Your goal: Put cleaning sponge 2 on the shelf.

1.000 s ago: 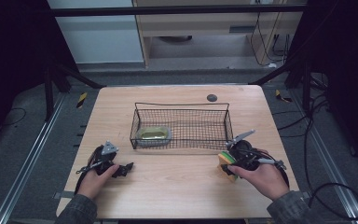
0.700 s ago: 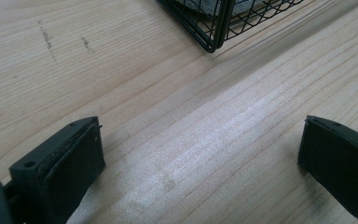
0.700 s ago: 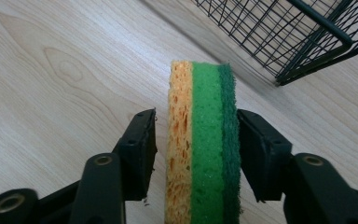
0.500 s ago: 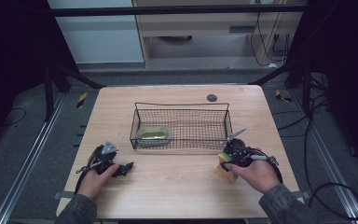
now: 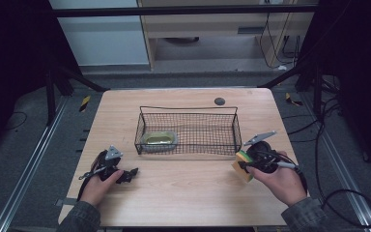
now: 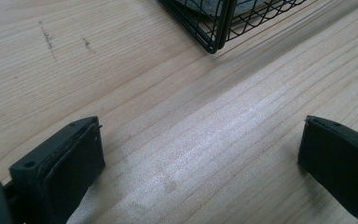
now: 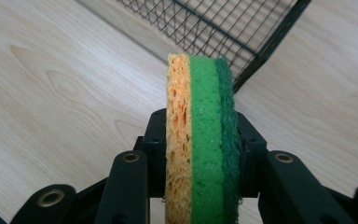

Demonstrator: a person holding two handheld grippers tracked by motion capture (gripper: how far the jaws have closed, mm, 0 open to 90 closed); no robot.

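Nearest me, the right tool (image 7: 200, 154) pinches a sponge (image 7: 200, 135) on edge across its flat faces, just above the desk (image 5: 183, 193). It looks light and squashy, so a mid-body grip should do. The left tool (image 6: 200, 154) hangs spread and empty. Beyond stands a wire basket (image 5: 188, 110) with a small dish (image 5: 159, 140) inside.
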